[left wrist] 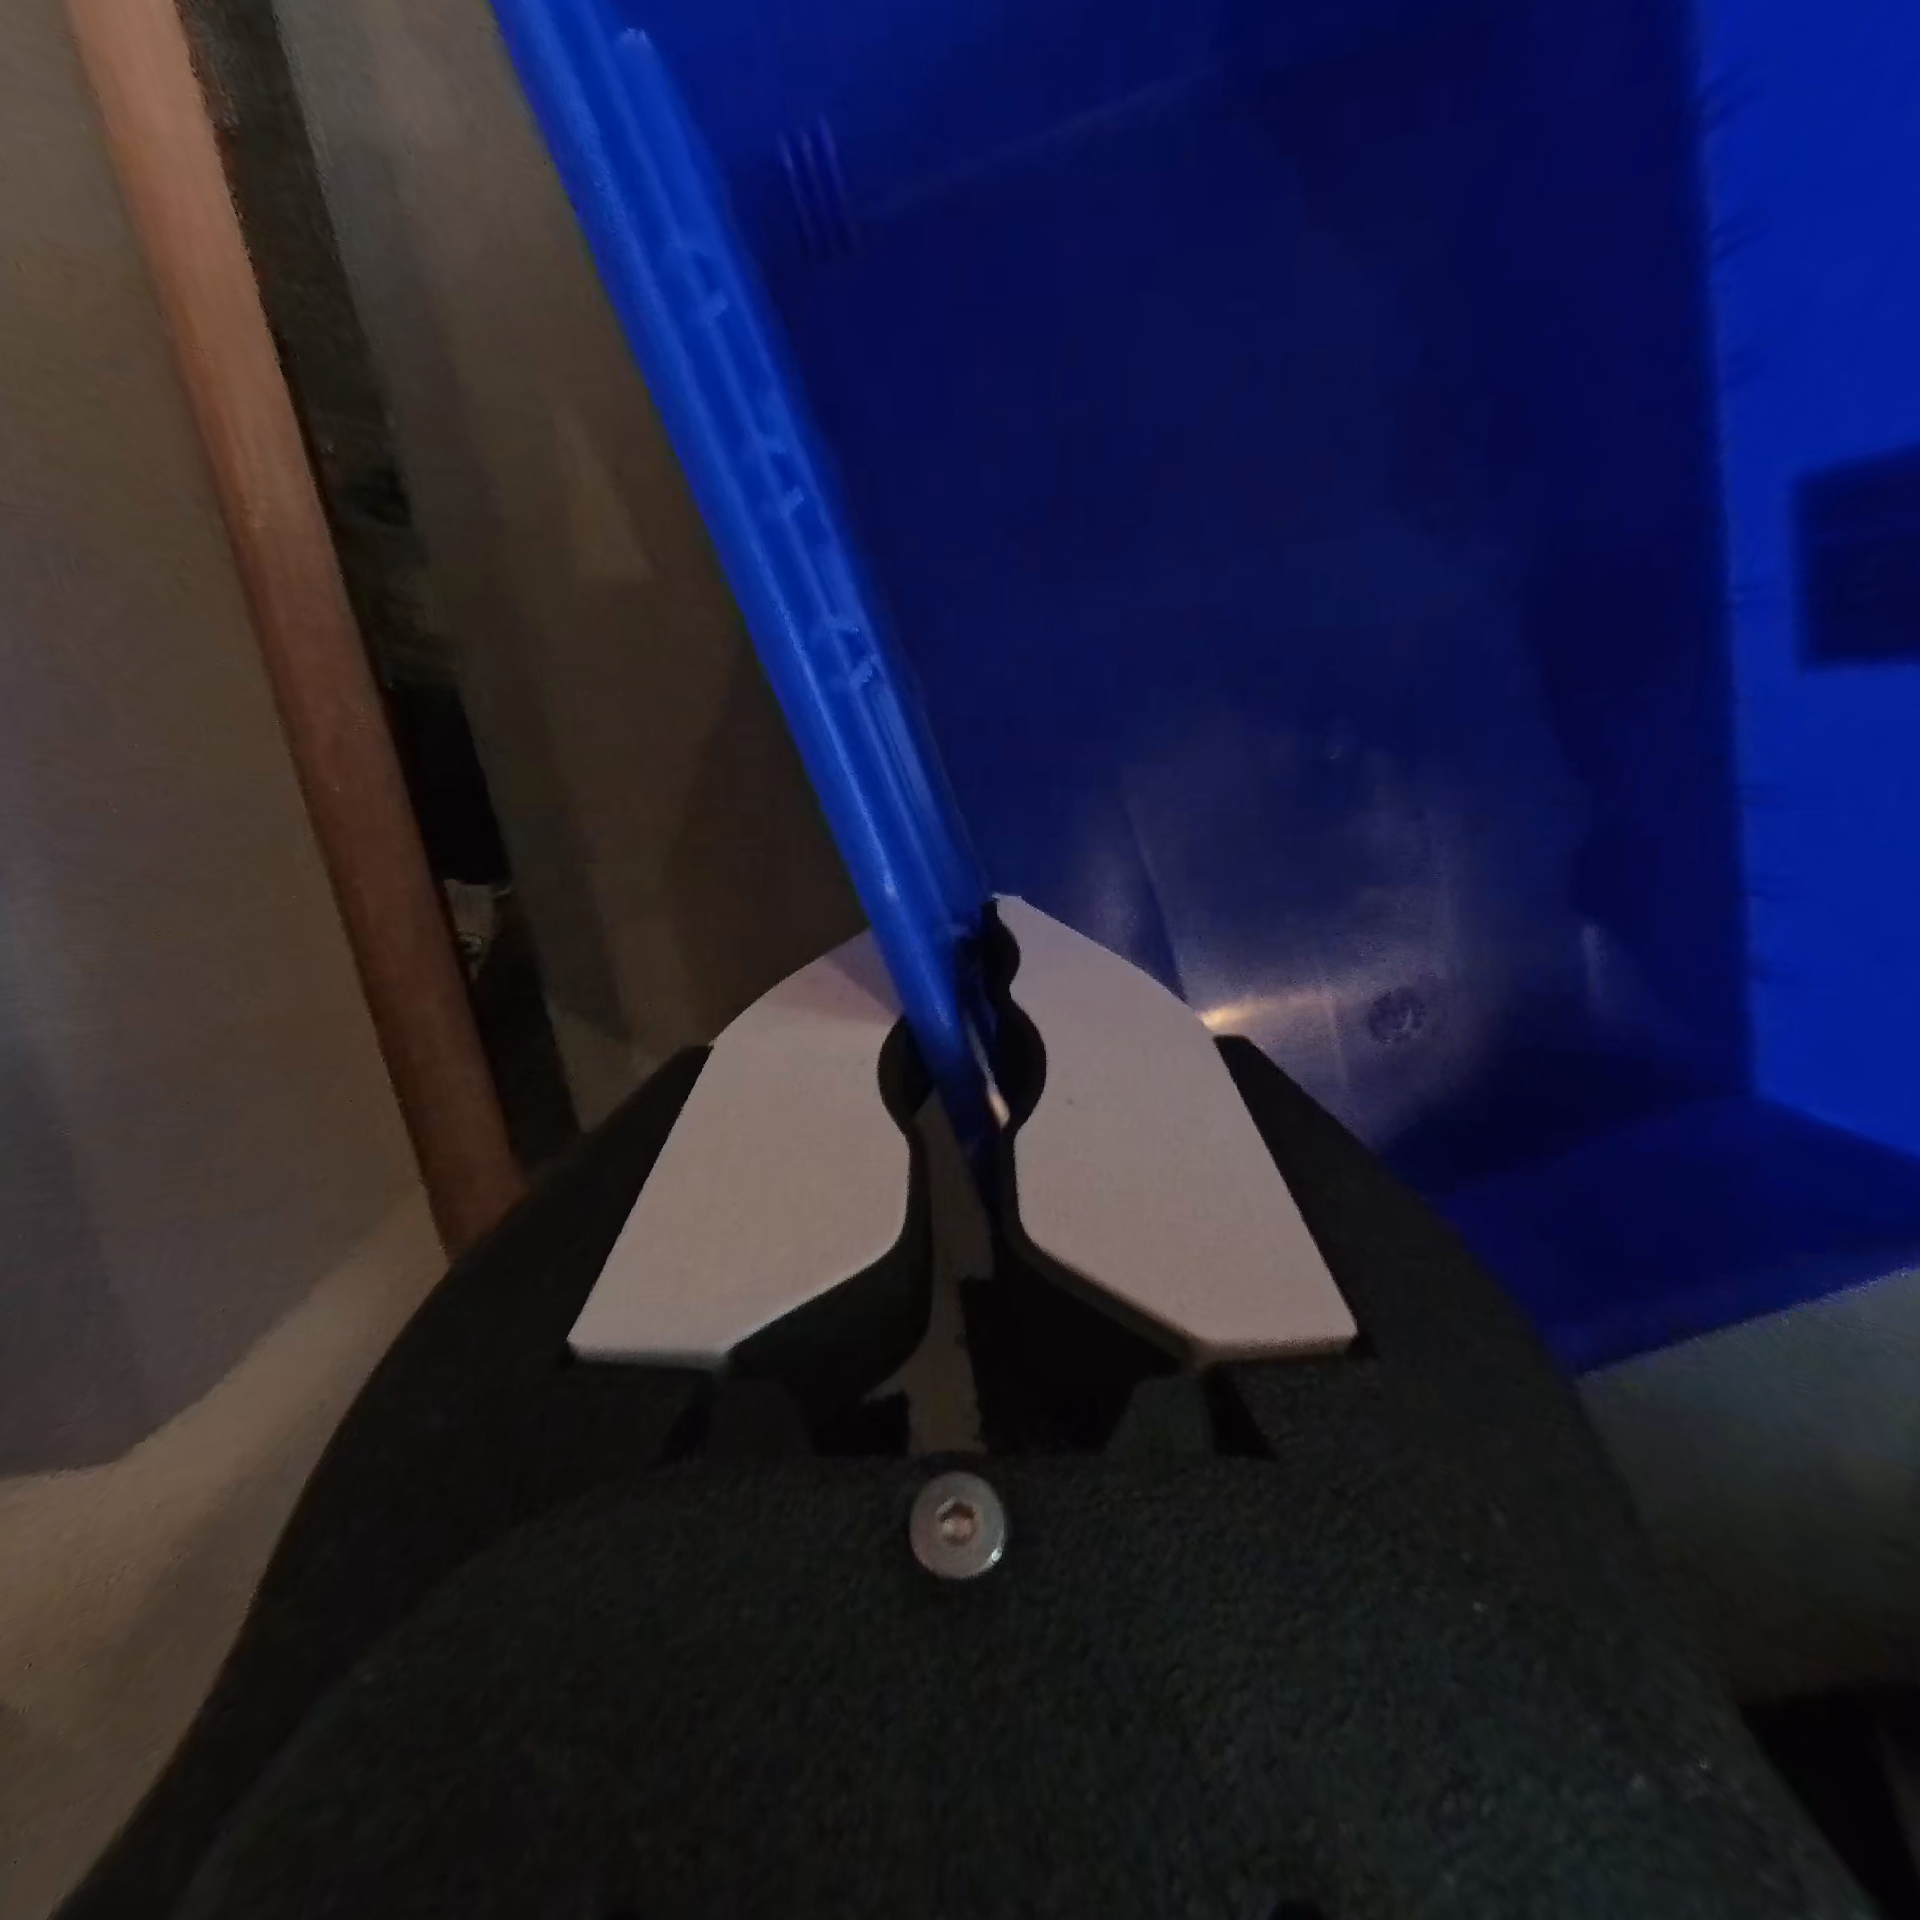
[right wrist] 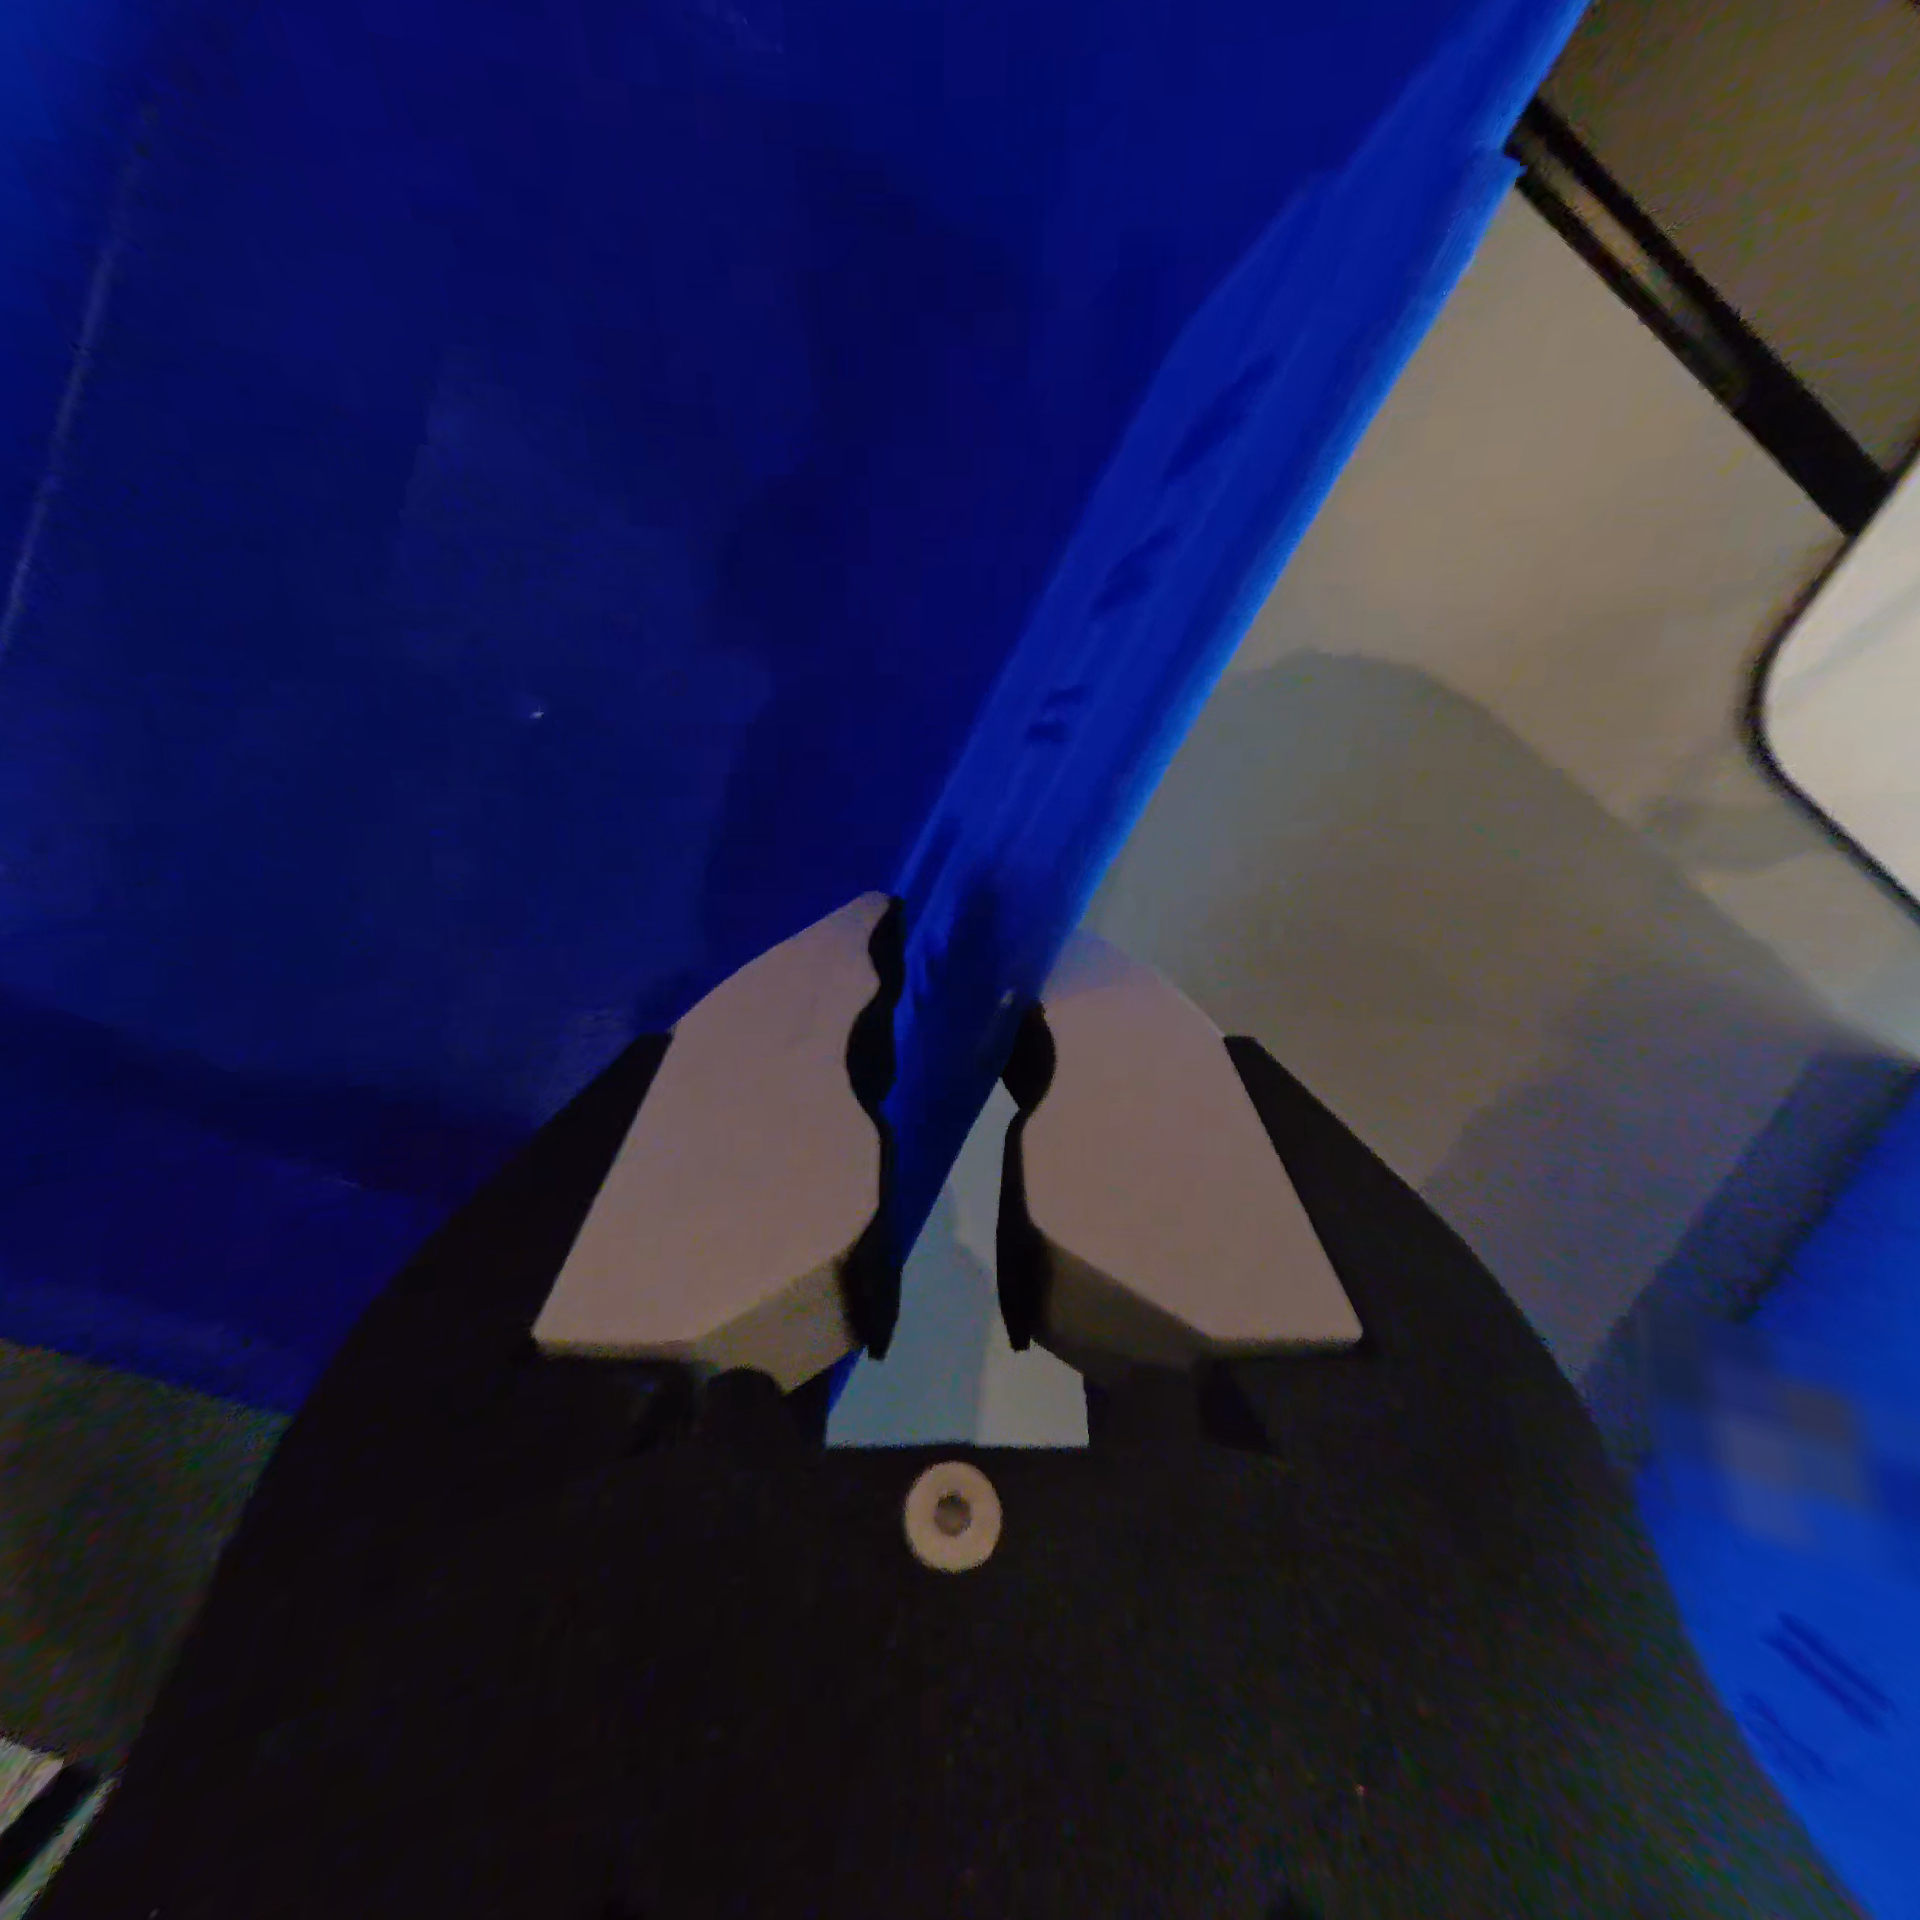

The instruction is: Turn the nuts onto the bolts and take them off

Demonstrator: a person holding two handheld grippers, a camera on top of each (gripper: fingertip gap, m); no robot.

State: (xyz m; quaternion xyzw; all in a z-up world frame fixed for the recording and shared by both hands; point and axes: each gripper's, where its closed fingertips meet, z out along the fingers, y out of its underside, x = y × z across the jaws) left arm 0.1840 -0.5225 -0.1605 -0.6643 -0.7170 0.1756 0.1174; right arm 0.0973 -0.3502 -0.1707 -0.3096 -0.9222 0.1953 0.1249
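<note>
My left gripper (left wrist: 982, 997) has its jaws nearly closed, pinching the thin rim of the blue bin (left wrist: 1299, 520) at the bin's left wall. My right gripper (right wrist: 951, 997) clamps the same bin's (right wrist: 468, 520) right rim, jaws narrow, gap only as wide as the rim. The bin interior is dark and blurred; I can't make out nuts or bolts. A brown rail (left wrist: 270, 582) stands left.

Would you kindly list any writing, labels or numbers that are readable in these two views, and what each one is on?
None can be read.
Blue bin: a dark rectangular patch on its inner wall, too blurred to read.
Bin rim: raised moulded marks, not legible.
Right wrist view: no writing visible.
</note>
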